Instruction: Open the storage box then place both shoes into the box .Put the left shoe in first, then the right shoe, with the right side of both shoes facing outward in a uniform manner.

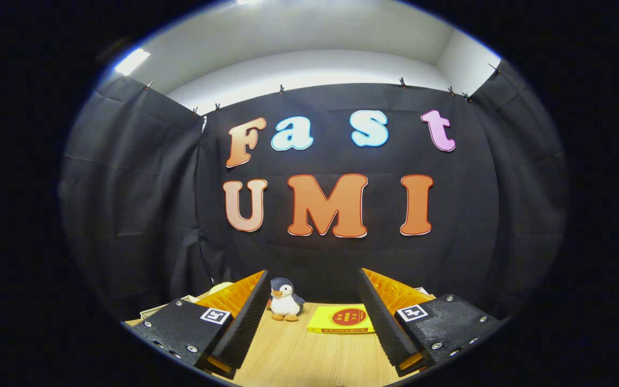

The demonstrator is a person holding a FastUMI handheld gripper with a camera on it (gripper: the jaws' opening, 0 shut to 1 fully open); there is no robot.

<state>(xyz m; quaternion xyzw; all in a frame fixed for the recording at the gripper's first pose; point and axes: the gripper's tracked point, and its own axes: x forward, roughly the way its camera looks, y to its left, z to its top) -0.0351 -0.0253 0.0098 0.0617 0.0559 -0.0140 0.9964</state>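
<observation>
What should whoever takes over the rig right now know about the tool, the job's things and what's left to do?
Tool: open, fingers spread wide, holding nothing, raised and looking level across the wooden table at the booth wall.
Ahead of the fingers: a toy penguin standing just beyond the left finger, and a flat yellow box lying on the table toward the right finger.
The storage box and the shoes can't be placed from this view.
Done: nothing that can be confirmed.
Left: open the box, left shoe in, then right shoe, right sides outward.
</observation>
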